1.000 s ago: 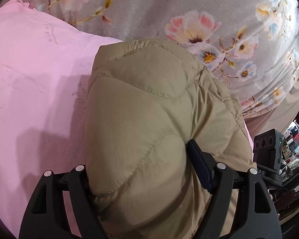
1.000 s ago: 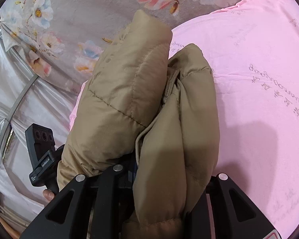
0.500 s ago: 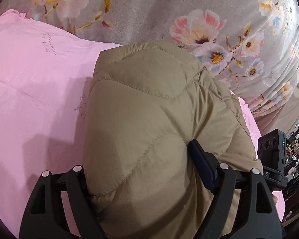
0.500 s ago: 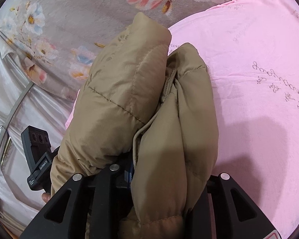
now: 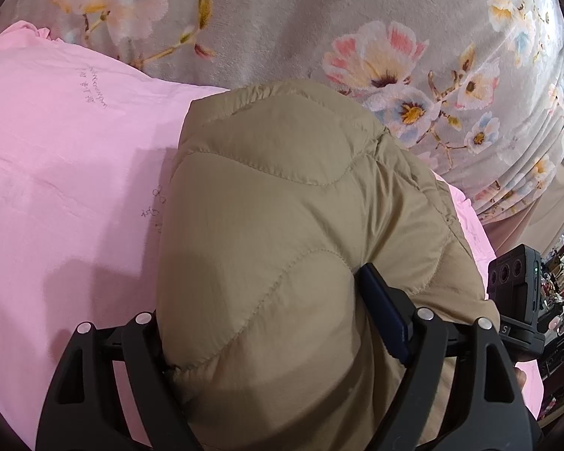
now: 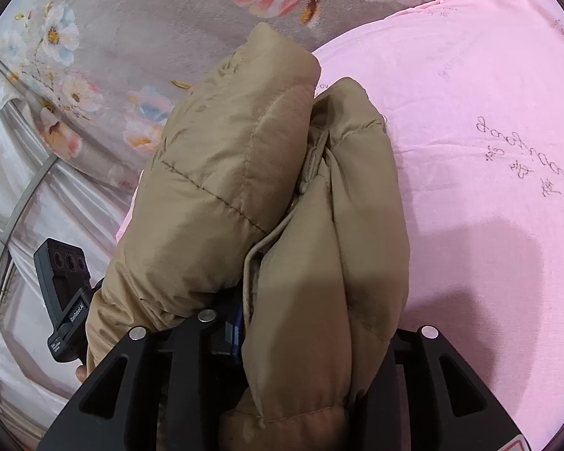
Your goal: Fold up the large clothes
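Observation:
A tan quilted puffer jacket [image 5: 289, 233] is bunched and folded over, held above a pink sheet [image 5: 64, 173]. My left gripper [image 5: 278, 323] is shut on a thick bundle of the jacket; its right pad [image 5: 383, 312] presses into the fabric and the left finger is hidden under it. In the right wrist view the jacket [image 6: 267, 203] hangs in two padded folds. My right gripper [image 6: 312, 342] is shut on the right fold, its fingertips buried in the fabric.
A grey floral blanket [image 5: 319, 22] lies beyond the pink sheet [image 6: 488, 150]. Silvery satin fabric [image 6: 15, 195] drapes at the left in the right wrist view. The other gripper's camera body shows in each view [image 5: 515, 293] [image 6: 62, 293]. Cluttered shelves [image 5: 560, 300] stand at far right.
Both grippers have carried the jacket slightly farther over the pink sheet, toward the floral blanket. The grip on the jacket is unchanged.

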Motion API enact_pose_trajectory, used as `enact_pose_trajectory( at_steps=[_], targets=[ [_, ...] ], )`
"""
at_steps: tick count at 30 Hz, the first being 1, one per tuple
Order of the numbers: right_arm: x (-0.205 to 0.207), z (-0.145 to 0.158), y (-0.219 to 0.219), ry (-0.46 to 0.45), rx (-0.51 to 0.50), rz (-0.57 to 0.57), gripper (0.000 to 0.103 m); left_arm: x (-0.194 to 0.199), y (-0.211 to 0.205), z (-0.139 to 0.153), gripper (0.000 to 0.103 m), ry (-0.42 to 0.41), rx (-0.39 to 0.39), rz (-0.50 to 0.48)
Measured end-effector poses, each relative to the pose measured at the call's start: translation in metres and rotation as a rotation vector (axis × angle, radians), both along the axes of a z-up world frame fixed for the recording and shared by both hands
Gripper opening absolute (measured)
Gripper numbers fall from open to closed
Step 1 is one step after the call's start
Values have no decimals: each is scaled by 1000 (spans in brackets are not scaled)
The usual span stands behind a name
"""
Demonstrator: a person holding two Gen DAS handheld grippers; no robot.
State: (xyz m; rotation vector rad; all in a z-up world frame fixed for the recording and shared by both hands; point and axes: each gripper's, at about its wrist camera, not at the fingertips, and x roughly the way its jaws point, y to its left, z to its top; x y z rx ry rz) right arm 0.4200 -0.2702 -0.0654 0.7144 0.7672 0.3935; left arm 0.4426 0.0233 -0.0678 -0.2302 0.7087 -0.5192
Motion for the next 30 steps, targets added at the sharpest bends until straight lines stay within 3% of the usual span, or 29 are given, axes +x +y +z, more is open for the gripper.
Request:
enact_pose_trajectory(
  at_steps=[2,4,7,12,14,16,20,24,28,30],
  targets=[
    [1,-2,-2,2,-2,-22,38,0,3,-1,85,-4,-11,18],
    [0,-3,-4,6,-4,-46,51,-1,8,0,91,-9,-16,53],
    [-9,1,-11,-2,-19,-100,57,-2,14,4,93,-1,-2,107],
    [-57,41,-26,-56,-168,-245,60,-30,29,40,94,-63,142,282],
    [-73,75,-20,-136,-269,-293,56,-42,31,64,94,-110,210,364],
    [-74,108,-2,-205,-370,-289,40,-49,24,85,93,-156,268,429],
    [-46,151,49,-274,-573,-243,26,-49,-28,113,93,-276,426,485],
    [2,137,64,-195,-584,-230,24,-20,-68,99,93,-238,497,468],
    [28,87,54,-104,-528,-241,21,11,-89,51,93,-189,571,463],
    [26,72,52,-130,-532,-254,20,14,-89,34,94,-204,534,455]
  ],
)
